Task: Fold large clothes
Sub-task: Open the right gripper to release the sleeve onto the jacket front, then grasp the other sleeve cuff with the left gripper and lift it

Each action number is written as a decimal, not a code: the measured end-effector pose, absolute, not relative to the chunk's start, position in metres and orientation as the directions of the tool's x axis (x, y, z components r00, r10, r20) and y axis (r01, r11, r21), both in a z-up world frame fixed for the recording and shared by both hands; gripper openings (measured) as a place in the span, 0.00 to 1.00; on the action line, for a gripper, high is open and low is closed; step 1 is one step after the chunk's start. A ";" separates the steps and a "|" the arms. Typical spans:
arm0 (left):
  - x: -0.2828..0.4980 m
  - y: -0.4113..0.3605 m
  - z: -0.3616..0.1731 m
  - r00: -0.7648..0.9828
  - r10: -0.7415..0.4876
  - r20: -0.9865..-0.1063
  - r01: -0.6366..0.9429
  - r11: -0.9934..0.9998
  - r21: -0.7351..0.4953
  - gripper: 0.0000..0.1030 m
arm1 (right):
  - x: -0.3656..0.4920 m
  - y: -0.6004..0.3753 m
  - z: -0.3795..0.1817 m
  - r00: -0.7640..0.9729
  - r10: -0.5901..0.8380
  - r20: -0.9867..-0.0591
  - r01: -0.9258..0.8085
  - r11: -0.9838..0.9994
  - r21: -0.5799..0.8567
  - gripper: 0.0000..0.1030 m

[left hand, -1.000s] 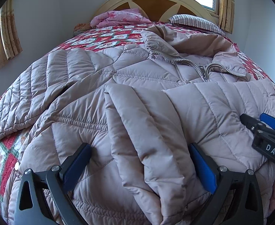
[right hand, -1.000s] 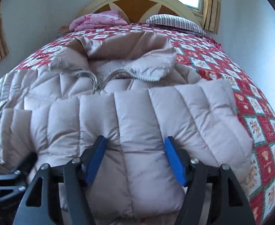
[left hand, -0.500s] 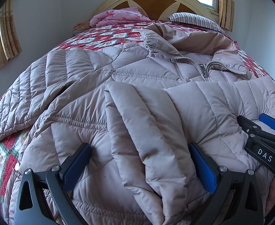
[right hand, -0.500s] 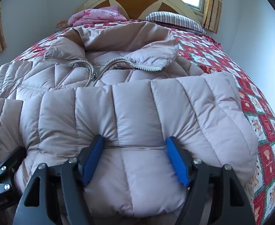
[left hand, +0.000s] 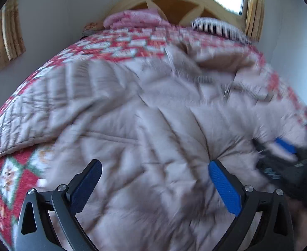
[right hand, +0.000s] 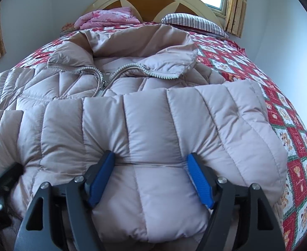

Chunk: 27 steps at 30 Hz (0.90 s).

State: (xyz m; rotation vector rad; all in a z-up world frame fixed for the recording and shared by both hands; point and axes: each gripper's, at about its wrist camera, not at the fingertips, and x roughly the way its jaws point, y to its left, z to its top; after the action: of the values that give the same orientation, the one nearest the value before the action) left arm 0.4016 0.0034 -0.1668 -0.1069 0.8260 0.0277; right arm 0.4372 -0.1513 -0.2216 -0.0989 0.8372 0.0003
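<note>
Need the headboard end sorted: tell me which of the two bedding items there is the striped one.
The striped pillow on the right under the window, black-and-white lined; the folded pink blanket on the left is floral.

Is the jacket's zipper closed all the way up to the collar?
No, the zipper on the jacket parts below the collar.
</note>
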 end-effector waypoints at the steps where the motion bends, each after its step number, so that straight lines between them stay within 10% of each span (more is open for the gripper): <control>1: 0.392 0.016 -0.155 0.700 -0.032 -0.714 -0.063 0.992 -0.106 0.99 | 0.437 -0.151 -0.222 0.670 -0.039 -0.742 -0.039 0.995 -0.087 0.74; 9: 0.343 0.210 -0.145 0.683 0.241 -0.690 -0.387 0.920 -0.061 0.99 | 0.437 -0.151 -0.221 0.675 -0.047 -0.736 -0.036 0.995 -0.096 0.75; 14: 0.314 0.342 -0.184 0.663 0.199 -0.721 -0.613 0.698 -0.371 0.99 | 0.435 -0.149 -0.221 0.682 -0.063 -0.729 -0.032 0.993 -0.116 0.76; 19: 0.299 0.395 -0.217 0.797 0.104 -0.595 -0.575 0.436 -0.693 0.99 | 0.435 -0.146 -0.220 0.686 -0.081 -0.723 -0.027 0.990 -0.137 0.76; 27: 0.322 0.401 -0.220 0.798 0.168 -0.579 -0.578 0.484 -0.657 0.98 | 0.433 -0.144 -0.220 0.691 -0.091 -0.717 -0.024 0.989 -0.149 0.77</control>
State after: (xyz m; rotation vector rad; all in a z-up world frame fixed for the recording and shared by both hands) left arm 0.3221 0.4005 -0.2201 -0.9666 0.4772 0.4760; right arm 0.4335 -0.1442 -0.2201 -0.1507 0.8084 -0.0378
